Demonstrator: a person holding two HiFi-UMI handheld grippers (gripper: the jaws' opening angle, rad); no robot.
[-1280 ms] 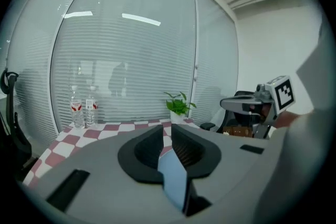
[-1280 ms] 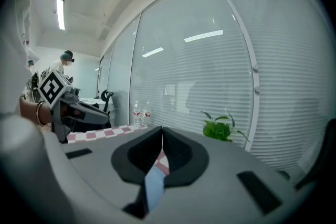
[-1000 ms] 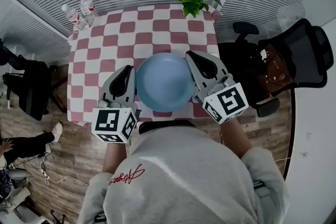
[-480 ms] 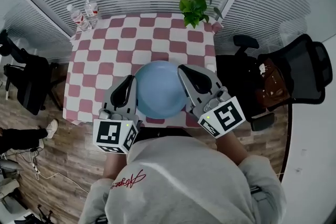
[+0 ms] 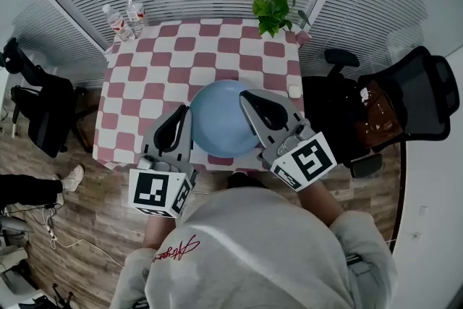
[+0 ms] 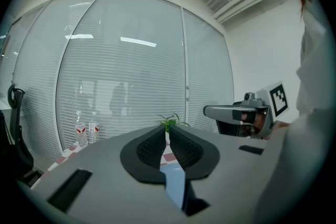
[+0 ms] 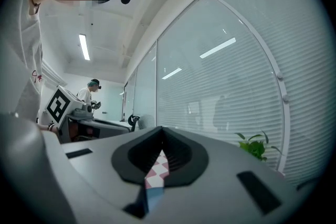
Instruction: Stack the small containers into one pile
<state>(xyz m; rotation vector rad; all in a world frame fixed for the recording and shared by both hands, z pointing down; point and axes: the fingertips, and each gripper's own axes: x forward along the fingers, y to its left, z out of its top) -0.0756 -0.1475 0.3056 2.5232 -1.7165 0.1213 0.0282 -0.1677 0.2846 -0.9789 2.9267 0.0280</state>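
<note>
1. The blue bowl point(image 5: 221, 119) sits over the near half of the table point(image 5: 145, 83), which wears a pink-and-white checked cloth. The bowl is between the two grippers, and each gripper lies along one side of its rim.
2. The left gripper point(image 5: 180, 112) points away from the person along the bowl's left edge. In the left gripper view its jaws are drawn almost together, leaving only a thin slit. The pale blue of the rim runs through that slit (checked cloth shows farther ahead), so the claw is pinched on the bowl's rim.
3. The right gripper point(image 5: 247, 95) lies along the bowl's right edge, angled slightly inward. In the right gripper view its jaws are closed until the tips meet. The same pale blue sits in the slit behind the tips, so it is clamped on the rim.
4. A potted plant point(image 5: 273, 7) stands at the table's far right corner.
5. Two water bottles point(image 5: 126, 17) stand at the far left corner.
6. A black office chair point(image 5: 412, 90) is on the floor to the right of the table.
</note>
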